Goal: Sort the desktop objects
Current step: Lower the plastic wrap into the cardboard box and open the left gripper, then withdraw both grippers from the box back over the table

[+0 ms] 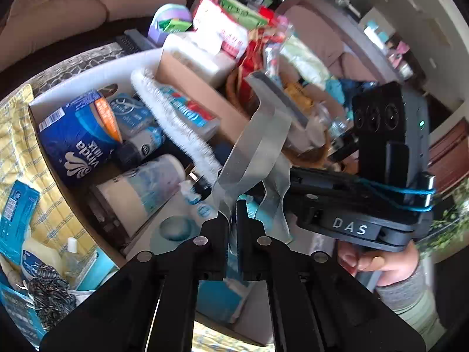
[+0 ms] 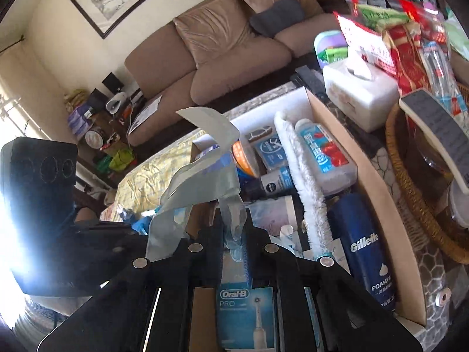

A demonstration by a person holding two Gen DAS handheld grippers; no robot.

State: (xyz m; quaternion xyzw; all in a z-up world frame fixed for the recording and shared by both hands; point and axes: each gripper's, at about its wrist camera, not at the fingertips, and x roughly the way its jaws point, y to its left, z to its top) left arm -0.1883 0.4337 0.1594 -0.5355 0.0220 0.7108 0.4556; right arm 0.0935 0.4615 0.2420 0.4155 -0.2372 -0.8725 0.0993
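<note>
1. Left wrist view: left gripper point(image 1: 232, 220) closed on grey plastic strip point(image 1: 258, 143), above open cardboard box point(image 1: 88, 73) of toiletries.
2. Right wrist view: right gripper point(image 2: 234, 234) clamped on same strip point(image 2: 205, 158), jaws nearly together.
3. Box contents: Vinda tissue pack point(image 1: 79, 143), white brush point(image 2: 304, 182), Gillette can point(image 2: 368, 249), Oral-B box point(image 2: 246, 316).
4. Beside box on tabletop: wicker basket point(image 2: 410, 193).
</note>
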